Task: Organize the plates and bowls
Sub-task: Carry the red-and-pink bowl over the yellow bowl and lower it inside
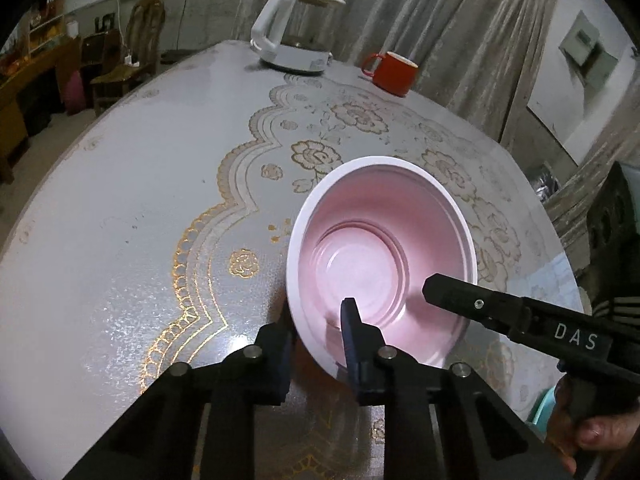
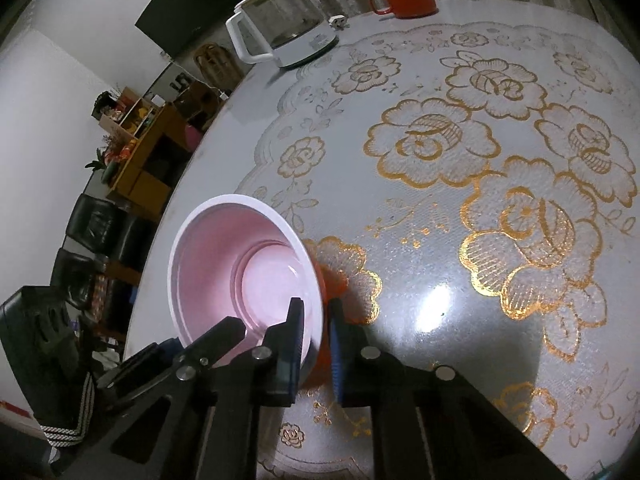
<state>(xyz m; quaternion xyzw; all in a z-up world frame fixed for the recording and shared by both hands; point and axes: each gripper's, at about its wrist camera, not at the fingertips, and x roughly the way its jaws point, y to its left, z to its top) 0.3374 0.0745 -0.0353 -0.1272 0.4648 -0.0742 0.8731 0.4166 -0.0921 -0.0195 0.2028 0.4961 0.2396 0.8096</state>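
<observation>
Overhead-lit glossy floral tablecloth (image 2: 500, 152); curtains (image 1: 440, 20) behind; both grippers' fingers clamped on pink bowl (image 1: 380, 248) rim.

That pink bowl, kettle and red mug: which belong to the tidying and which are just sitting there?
Part of the job:
- pink bowl, rim gripped by the left gripper and the right gripper

Just lying about:
- white kettle
- red mug
- patterned tablecloth

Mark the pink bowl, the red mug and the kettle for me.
pink bowl (image 1: 360, 264): left wrist view, inner floor.
red mug (image 1: 394, 74): left wrist view, outer wall.
kettle (image 2: 280, 36): right wrist view, glass body.
</observation>
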